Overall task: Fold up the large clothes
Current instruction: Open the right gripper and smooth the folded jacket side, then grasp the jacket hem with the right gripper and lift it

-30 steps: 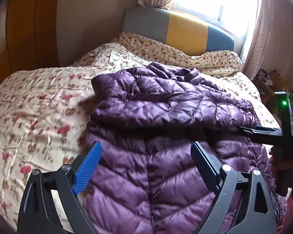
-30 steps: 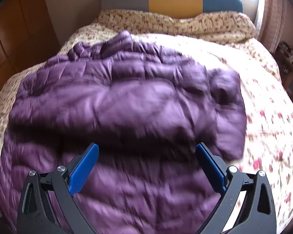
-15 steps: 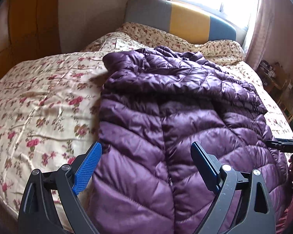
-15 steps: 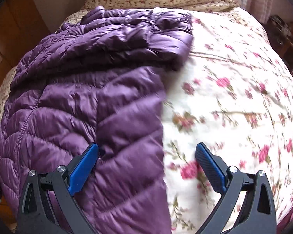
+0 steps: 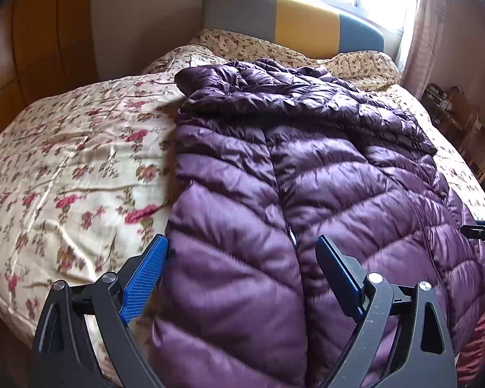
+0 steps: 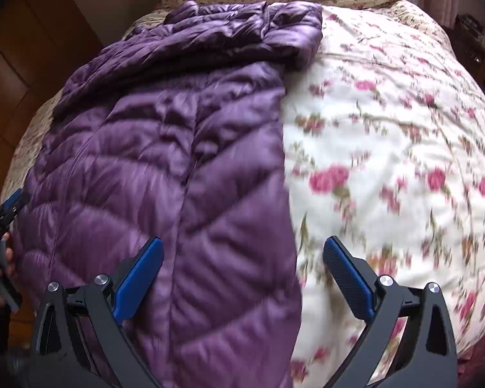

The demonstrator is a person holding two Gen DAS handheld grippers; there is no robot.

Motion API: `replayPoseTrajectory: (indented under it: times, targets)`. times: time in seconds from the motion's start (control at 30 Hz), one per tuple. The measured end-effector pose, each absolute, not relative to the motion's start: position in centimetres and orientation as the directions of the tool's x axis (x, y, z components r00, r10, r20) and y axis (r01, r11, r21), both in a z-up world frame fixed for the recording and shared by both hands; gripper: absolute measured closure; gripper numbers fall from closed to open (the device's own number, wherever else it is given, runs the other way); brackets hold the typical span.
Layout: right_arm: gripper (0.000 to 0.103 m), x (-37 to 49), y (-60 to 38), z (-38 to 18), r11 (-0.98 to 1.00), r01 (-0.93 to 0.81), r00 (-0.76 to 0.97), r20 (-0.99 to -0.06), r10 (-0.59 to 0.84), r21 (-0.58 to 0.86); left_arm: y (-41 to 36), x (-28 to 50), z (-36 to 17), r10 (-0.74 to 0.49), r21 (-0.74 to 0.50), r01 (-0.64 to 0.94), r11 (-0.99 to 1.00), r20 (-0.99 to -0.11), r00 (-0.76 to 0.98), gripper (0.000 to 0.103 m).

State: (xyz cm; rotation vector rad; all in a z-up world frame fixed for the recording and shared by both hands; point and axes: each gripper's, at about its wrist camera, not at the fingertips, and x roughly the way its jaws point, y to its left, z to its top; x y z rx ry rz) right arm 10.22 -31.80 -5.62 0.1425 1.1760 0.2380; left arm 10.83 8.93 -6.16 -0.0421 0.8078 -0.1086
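A purple quilted puffer jacket (image 5: 323,177) lies lengthwise on a floral quilt (image 5: 74,168), its sleeves folded across the upper part. It also shows in the right wrist view (image 6: 165,168). My left gripper (image 5: 242,265) is open and empty, low over the jacket's near left edge. My right gripper (image 6: 242,268) is open and empty, over the jacket's near right edge where it meets the quilt (image 6: 388,135). The right gripper's tip (image 5: 481,228) shows at the far right of the left wrist view; the left gripper (image 6: 6,213) shows at the left edge of the right wrist view.
A grey, yellow and blue headboard (image 5: 294,22) stands at the far end under a bright window. Wooden wardrobe panels (image 5: 38,32) line the left wall. Curtains (image 5: 420,32) and cluttered furniture (image 5: 462,113) stand to the right of the bed.
Both grippers have drawn back toward the near end of the jacket and lowered. The right gripper has shifted right, from over the jacket's middle to its right edge. Both stayed open.
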Motion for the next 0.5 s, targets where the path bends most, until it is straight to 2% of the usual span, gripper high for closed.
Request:
replayPoseTrajectory:
  times: [0.33,0.43,0.5]
  targets:
    - [0.005,5.9,-31.5,-5.4,0.952,-0.142,0.339,-0.890,0.305,0.272,8.6,7.6,-6.9,-0.114,-0.071,0.090,0.993,-0.728,0.676,0.011]
    - [0.007,5.4,-31.4,-5.4,0.949,-0.147,0.334,-0.890,0.312,0.278,8.6,6.9,-7.2,-0.119,-0.078,0.091,0.993,-0.733,0.670,0.011]
    - [0.012,4.9,-31.4,-5.3,0.947,-0.155,0.329,-0.890,0.317,0.280,8.6,6.4,-7.3,-0.129,-0.088,0.094,0.992,-0.738,0.662,0.011]
